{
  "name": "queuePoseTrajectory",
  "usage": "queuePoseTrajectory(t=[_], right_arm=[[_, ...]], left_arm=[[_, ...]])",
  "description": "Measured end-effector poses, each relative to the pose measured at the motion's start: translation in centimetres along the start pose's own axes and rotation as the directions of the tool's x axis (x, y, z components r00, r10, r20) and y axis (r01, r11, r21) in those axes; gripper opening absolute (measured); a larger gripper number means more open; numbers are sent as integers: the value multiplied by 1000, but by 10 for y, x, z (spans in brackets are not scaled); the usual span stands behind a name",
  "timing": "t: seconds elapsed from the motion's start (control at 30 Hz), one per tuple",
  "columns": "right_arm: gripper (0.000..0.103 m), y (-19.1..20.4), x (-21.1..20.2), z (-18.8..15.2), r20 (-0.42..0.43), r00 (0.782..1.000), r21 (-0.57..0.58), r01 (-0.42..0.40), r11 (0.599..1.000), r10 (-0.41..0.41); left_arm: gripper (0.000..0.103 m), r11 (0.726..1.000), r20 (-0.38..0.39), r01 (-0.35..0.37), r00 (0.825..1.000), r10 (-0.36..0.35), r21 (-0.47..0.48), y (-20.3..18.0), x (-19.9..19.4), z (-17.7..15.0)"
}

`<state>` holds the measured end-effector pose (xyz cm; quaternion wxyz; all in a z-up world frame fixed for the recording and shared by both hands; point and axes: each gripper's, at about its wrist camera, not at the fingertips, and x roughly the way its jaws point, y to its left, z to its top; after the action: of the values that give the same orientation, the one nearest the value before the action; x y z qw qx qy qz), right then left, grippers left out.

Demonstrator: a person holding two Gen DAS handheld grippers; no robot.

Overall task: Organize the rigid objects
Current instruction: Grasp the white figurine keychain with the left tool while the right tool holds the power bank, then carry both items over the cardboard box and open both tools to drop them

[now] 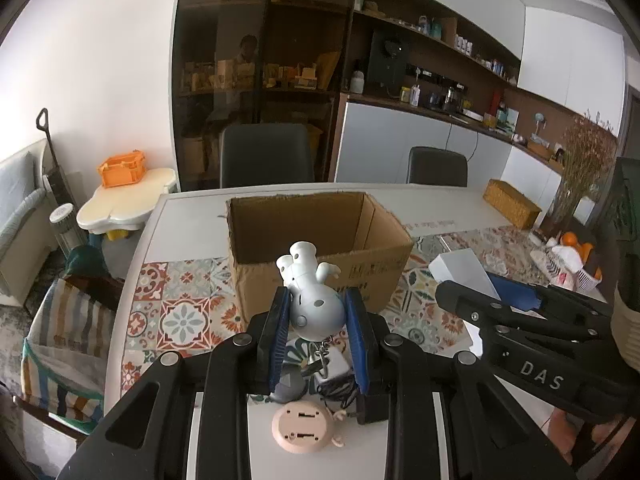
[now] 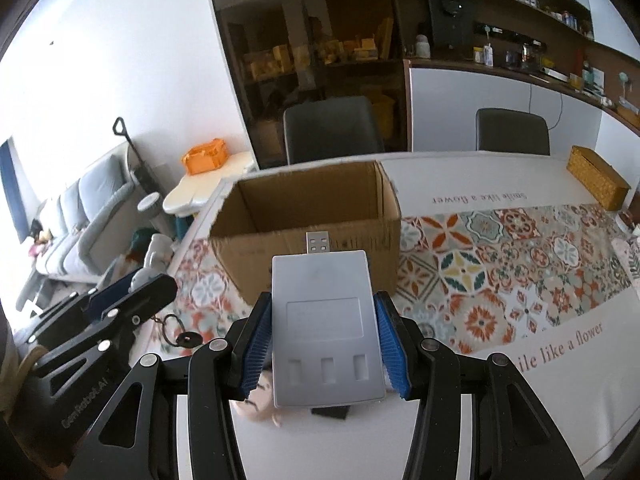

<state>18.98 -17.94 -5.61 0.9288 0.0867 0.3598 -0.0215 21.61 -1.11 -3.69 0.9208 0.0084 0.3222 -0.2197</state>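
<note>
My left gripper (image 1: 318,300) is shut on a white-grey toy figurine (image 1: 312,304) with a key chain hanging under it. It is held in the air just in front of an open cardboard box (image 1: 320,232). My right gripper (image 2: 324,320) is shut on a flat pale grey device (image 2: 324,332) with a USB plug (image 2: 319,242) pointing toward the same box (image 2: 308,208). Each gripper shows in the other's view: the right one (image 1: 500,300) at the right, the left one (image 2: 120,300) at the lower left. A pink round object (image 1: 298,428) and a black cable (image 1: 336,384) lie on the table below.
The box stands on a white table with a patterned mat (image 2: 500,264). A wicker box (image 1: 510,204) sits at the far right edge, beside a vase of dried flowers (image 1: 580,168) and a fruit basket (image 1: 576,256). Two dark chairs (image 1: 266,156) stand behind the table.
</note>
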Motion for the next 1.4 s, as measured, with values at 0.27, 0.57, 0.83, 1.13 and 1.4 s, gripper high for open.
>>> queuePoseTrajectory(t=[0.27,0.57,0.83,1.13,1.4], right_arm=[[50,7,10,39,19,1000,-36,0,999,1],[50,6,37,86,-1,1000,-65,-23,998,23],[50,2,79,117,-76,997,-84,-15,996,9],[50,-3,135,133,-219,976,-101,-11,995,-11],[50,-13,175,132,-323,946,-93,4,996,-34]], left_arm=[[28,1000,32,-16,999,17,-20,7,9,33],[28,998,37,-41,998,43,-51,14,29,77],[28,997,-8,-61,998,60,-46,15,58,101],[28,995,-119,-63,991,54,-75,20,99,113],[29,992,-204,-83,977,62,-96,29,135,112]])
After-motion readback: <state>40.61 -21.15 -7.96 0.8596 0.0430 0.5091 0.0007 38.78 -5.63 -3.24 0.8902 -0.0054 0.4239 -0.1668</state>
